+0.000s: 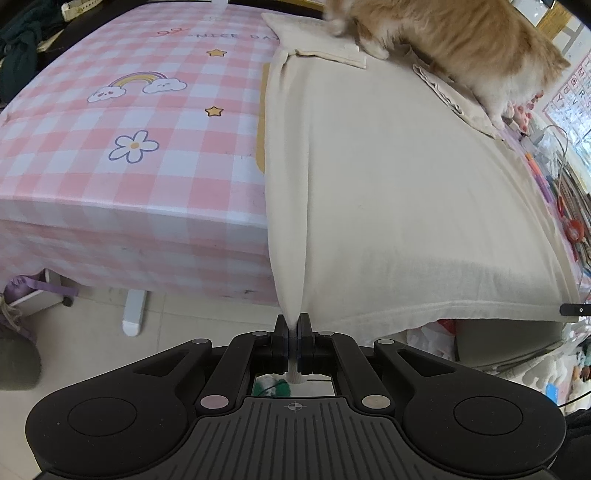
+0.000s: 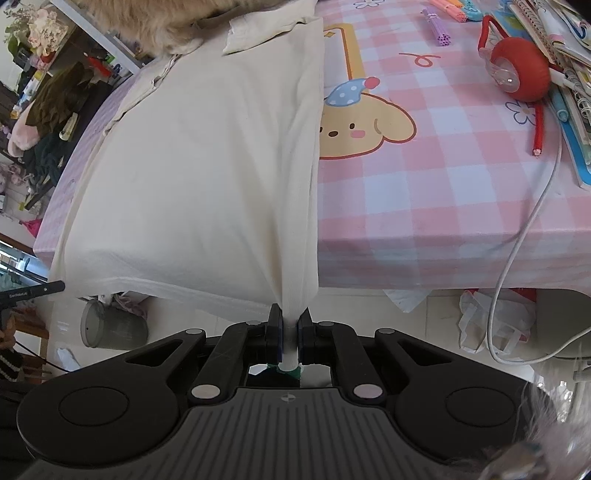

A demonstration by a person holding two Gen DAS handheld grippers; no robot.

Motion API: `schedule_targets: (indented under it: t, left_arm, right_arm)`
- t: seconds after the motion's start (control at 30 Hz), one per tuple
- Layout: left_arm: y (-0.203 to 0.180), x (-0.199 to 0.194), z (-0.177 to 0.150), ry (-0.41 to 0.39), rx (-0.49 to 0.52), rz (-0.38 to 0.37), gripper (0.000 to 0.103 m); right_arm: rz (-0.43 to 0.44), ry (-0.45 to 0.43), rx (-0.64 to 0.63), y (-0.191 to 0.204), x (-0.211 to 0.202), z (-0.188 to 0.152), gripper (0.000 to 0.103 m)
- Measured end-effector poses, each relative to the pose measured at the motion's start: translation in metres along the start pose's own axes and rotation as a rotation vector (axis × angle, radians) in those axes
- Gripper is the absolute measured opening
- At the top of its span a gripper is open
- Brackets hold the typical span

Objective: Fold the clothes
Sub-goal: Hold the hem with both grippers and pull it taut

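Observation:
A cream shirt point(image 1: 388, 177) lies spread over a table with a pink checked cloth point(image 1: 110, 147), its hem pulled past the near edge. My left gripper point(image 1: 293, 325) is shut on the hem's left corner, the fabric bunched between the pads. In the right wrist view the same cream shirt point(image 2: 192, 166) stretches away from me, and my right gripper point(image 2: 290, 319) is shut on its right hem corner. Each gripper's tip shows at the edge of the other's view. The collar end lies far off under an orange cat point(image 1: 461, 44).
The orange cat point(image 2: 159, 22) stands on the shirt's far end. A red round gadget point(image 2: 521, 74), notebooks, pens point(image 2: 439, 26) and a white cable point(image 2: 517, 240) sit on the pink checked cloth point(image 2: 443, 184) at the right. Below the edge: a grey bin point(image 2: 110, 325), plastic bags point(image 2: 495, 317), a white table leg point(image 1: 133, 310).

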State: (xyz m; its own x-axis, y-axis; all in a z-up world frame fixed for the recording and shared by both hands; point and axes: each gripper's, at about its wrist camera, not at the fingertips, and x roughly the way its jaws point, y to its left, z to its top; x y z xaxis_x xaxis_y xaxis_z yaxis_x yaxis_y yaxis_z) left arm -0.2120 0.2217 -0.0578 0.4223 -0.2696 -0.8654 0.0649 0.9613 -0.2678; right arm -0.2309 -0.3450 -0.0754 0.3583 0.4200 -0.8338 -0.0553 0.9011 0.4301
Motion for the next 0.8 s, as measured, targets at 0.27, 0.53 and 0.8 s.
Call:
schedule_targets:
  t: [0.27,0.53,0.8]
  left_arm:
    - [0.006,-0.001,0.0,-0.004,-0.001,-0.012,0.002]
    - [0.004,-0.006,-0.001,-0.028,0.006,-0.002,0.002]
    - [0.007,-0.014,-0.005,-0.032,-0.015,-0.019,0.002]
  right_arm:
    - [0.001,0.002,-0.009,0.001,-0.001,0.0,0.007]
    - [-0.006,-0.005,-0.008,0.0,-0.004,-0.003,0.007]
    - [0.005,-0.01,-0.013,0.001,-0.012,-0.007,0.007]
